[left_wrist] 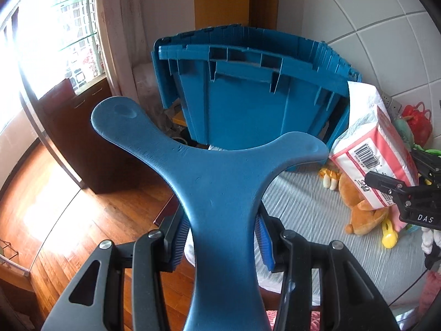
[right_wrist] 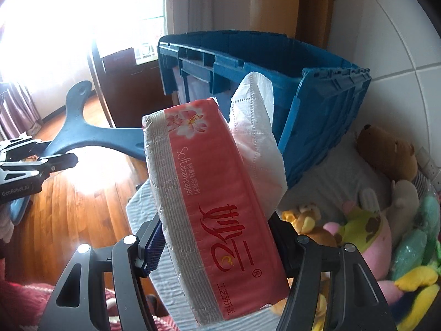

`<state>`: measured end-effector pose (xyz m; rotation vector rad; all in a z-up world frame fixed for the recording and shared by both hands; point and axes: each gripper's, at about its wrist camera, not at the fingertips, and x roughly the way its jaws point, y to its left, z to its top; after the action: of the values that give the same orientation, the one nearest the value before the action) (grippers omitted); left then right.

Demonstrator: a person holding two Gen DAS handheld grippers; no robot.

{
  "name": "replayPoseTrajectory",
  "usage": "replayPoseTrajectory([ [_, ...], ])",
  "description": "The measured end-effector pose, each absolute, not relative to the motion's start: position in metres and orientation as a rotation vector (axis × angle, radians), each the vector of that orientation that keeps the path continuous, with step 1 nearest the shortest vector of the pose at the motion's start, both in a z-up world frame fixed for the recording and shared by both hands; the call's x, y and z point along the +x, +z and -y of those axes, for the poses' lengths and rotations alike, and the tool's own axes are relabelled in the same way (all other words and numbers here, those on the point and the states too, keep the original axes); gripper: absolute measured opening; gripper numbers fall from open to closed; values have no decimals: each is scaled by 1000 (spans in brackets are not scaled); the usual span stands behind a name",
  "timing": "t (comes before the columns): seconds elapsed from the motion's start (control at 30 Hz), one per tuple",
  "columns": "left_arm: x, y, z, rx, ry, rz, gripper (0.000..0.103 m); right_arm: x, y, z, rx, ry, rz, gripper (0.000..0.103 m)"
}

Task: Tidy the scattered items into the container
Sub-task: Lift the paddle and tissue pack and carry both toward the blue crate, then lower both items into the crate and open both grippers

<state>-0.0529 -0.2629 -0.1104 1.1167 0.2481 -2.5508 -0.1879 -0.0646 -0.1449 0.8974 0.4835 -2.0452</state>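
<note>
My left gripper (left_wrist: 223, 237) clamped the blue boomerang (left_wrist: 217, 176); my right gripper (right_wrist: 217, 248) clamped the tissue pack (right_wrist: 209, 198) near the crate (right_wrist: 317, 82).

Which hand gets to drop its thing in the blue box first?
Probably the right gripper. Its tissue pack is held right beside the blue crate, with a loose tissue overlapping the wall. The left gripper holds the blue hanger a bit farther back.
</note>
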Motion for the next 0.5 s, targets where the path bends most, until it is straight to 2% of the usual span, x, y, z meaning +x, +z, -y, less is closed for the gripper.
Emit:
replayPoseTrajectory([
  [0.23,-106,-47,303,952,-2758,-125,43,-202,-105,66,812,-2175,-392,65],
  [0.5,-199,-9,365,924,-2982,-6,43,-223,-74,102,733,-2400,-259,65],
])
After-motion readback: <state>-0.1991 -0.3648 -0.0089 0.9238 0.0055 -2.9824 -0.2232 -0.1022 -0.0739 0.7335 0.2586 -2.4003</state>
